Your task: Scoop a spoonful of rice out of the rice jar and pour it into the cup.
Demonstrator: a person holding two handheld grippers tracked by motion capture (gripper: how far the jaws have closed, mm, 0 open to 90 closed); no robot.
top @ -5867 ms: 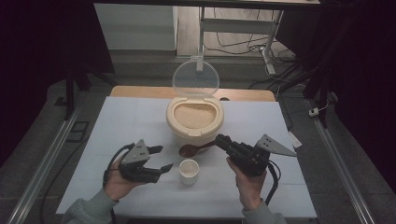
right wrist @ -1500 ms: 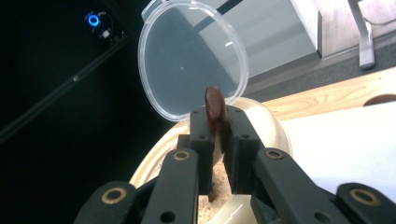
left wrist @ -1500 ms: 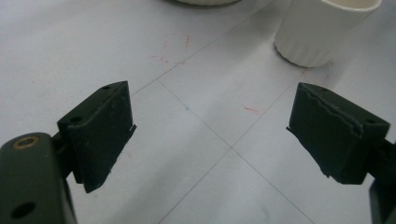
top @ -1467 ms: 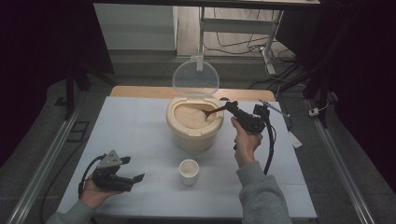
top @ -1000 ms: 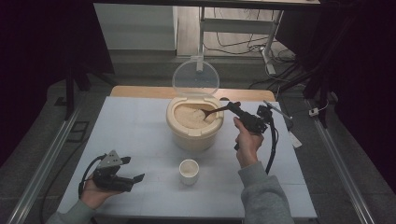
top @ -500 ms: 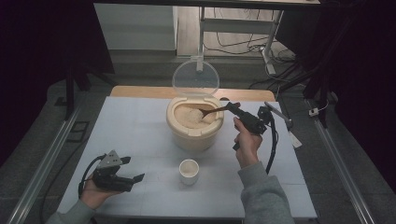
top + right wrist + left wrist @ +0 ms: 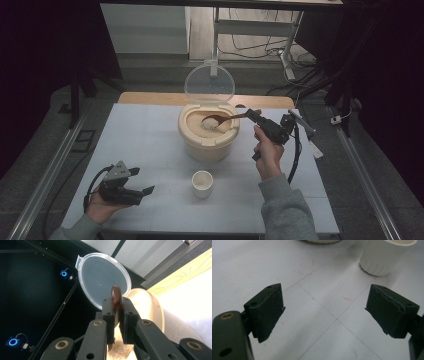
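A beige tub (image 7: pixel 209 145) of pale grains stands mid-table with its clear round lid (image 7: pixel 209 83) hinged upright behind it. My right gripper (image 7: pixel 250 115) is shut on the handle of a brown spoon (image 7: pixel 224 119), whose bowl rests in the grains. In the right gripper view the spoon handle (image 7: pixel 116 298) stands edge-on between the closed jaws, with the lid (image 7: pixel 100 280) and the tub's rim (image 7: pixel 150 307) behind. A small white cup (image 7: pixel 202 183) sits in front of the tub. My left gripper (image 7: pixel 142 182) rests low at the front left, open and empty; its view has the cup (image 7: pixel 385 256) ahead.
The table top (image 7: pixel 150 135) is a white sheet with a faint grid. A wooden strip (image 7: pixel 150 98) runs along the far edge. Metal rails (image 7: pixel 45 175) flank both sides, and a desk frame with cables (image 7: pixel 280 45) stands beyond the table.
The spoon was picked up from the table and carried to the tub. Over the last second the right gripper has barely shifted. The left gripper moved earlier to the front left and has stayed put.
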